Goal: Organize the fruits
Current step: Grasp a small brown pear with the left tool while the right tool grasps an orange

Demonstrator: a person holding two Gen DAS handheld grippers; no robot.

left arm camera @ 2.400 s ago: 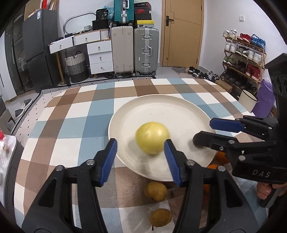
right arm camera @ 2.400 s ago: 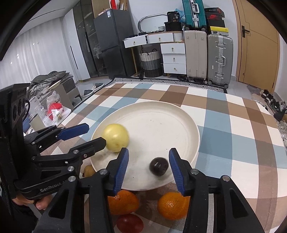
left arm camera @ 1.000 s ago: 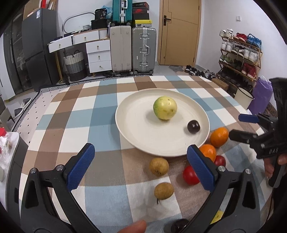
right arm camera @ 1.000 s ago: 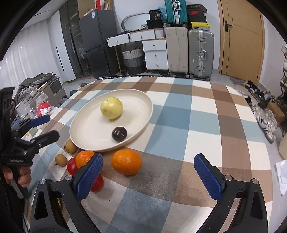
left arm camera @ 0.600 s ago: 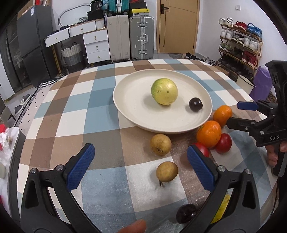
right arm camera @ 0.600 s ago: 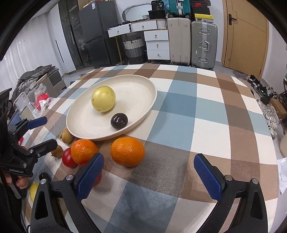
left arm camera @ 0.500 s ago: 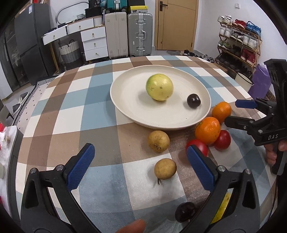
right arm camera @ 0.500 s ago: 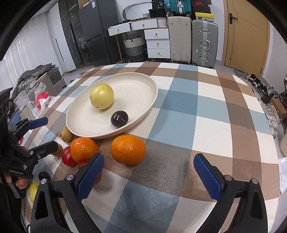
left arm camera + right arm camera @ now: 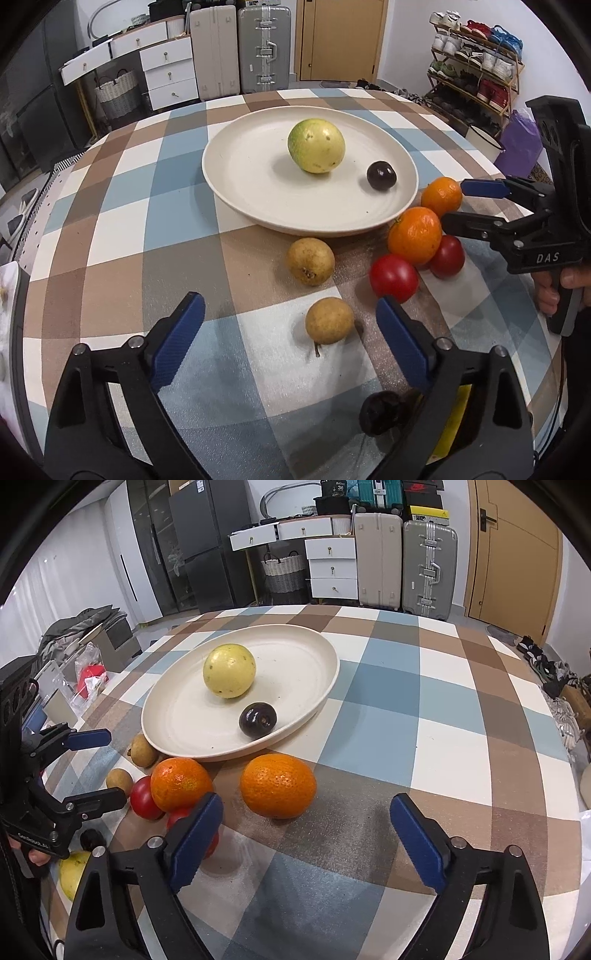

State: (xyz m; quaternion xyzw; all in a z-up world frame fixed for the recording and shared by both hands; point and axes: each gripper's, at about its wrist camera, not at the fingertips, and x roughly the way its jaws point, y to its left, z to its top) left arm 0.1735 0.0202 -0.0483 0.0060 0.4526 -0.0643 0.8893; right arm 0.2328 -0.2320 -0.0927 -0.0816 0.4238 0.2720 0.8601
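Both claws released, empty. Left gripper (image 9: 288,332) faces small brown fruit (image 9: 328,320) on cloth near plate (image 9: 236,184); right gripper (image 9: 306,834) faces orange (image 9: 278,785). Centre fruit between pads, close gently.

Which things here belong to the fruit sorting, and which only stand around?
Belong to the job:
plate
yellow-green fruit
dark fruit
two oranges
two red fruits
two brown fruits

Standing around:
suitcases
white drawers
shoe rack
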